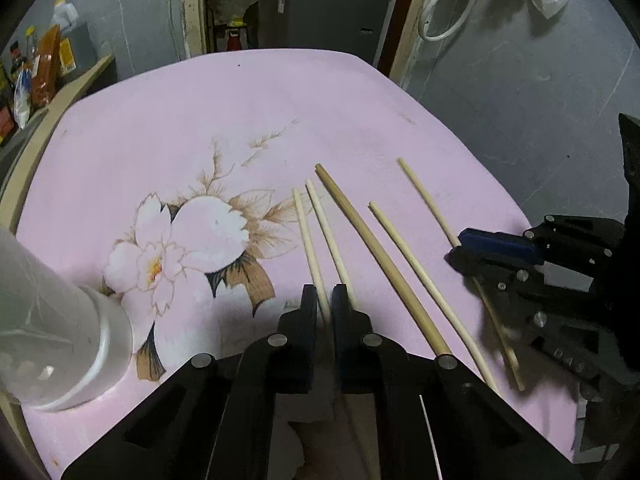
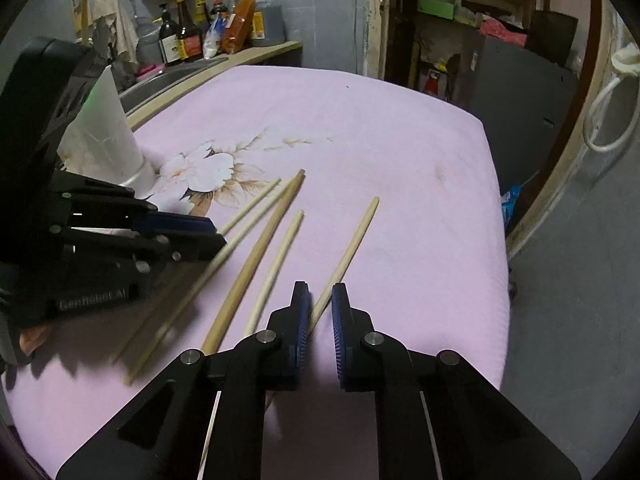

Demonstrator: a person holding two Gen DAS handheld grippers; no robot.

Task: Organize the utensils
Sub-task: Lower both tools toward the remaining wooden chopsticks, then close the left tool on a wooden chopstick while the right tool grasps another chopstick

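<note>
Five chopsticks lie fanned on the pink cloth that covers the counter, their near ends close together and their far ends spread. A white cup stands at the near left, well apart from them.

The left gripper has its jaws closed to a thin slit on the leftmost chopstick, near that stick's near end. The next pale stick runs just beside the right jaw, and I cannot tell whether it is caught as well. The right gripper has its jaws drawn in on the rightmost chopstick, also towards the near end. The stick lies against the left pad and crosses the gap at a slant.

Between the two held sticks lie a thicker, darker stick and another pale one, both untouched.

These sticks look light, stiff and smooth, probably bamboo or wood. A thin round shaft is likely to roll or swivel in flat pads, and a hold near one end lets the long free end droop or swing. A grip nearer the middle, square across the shaft, would probably be steadier. The soft cloth gives a little, so the pads can press down around a stick. They are not fragile, but the thin ones may flex.
</note>
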